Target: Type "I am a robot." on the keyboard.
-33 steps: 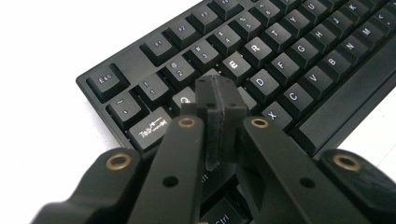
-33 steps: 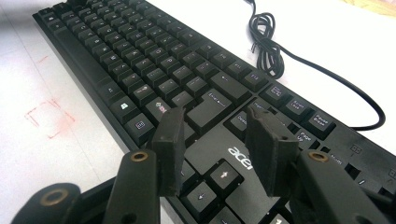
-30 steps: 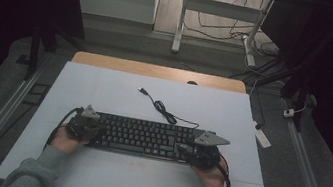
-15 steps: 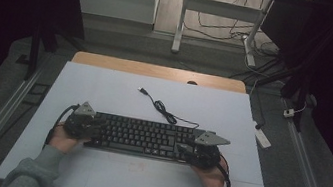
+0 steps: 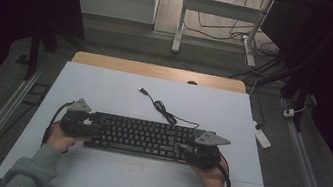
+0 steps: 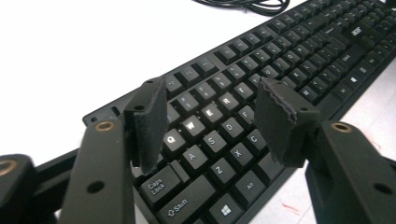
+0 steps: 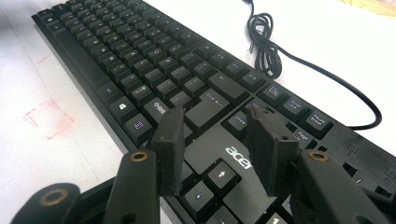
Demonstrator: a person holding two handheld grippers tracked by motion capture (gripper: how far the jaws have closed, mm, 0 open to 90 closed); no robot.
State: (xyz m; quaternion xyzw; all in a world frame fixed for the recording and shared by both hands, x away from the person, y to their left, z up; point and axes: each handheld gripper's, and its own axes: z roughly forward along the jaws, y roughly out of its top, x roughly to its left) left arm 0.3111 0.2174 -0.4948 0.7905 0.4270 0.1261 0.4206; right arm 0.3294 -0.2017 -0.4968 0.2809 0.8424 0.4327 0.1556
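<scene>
A black keyboard (image 5: 140,136) lies flat across the white table (image 5: 104,89), and its black cable (image 5: 160,106) curls away toward the far side. My left gripper (image 5: 88,124) is at the keyboard's left end. In the left gripper view its jaws have just been opening, and the left gripper (image 6: 210,121) now stands open above the Q, W, E keys of the keyboard (image 6: 261,70) with nothing pinched. My right gripper (image 5: 183,149) is at the right end. It (image 7: 219,144) stands open over the arrow keys and the logo on the keyboard (image 7: 140,51), with the pads touching nothing.
The coiled cable (image 7: 266,51) lies just beyond the keyboard's far edge. Faint red marks (image 7: 49,119) show on the table in front of the keyboard. A small white box (image 5: 261,137) lies off the table's right side. Metal rails run along both sides.
The left hand has edged slightly to the left at the keyboard's end. The keyboard and the right hand have kept still.
</scene>
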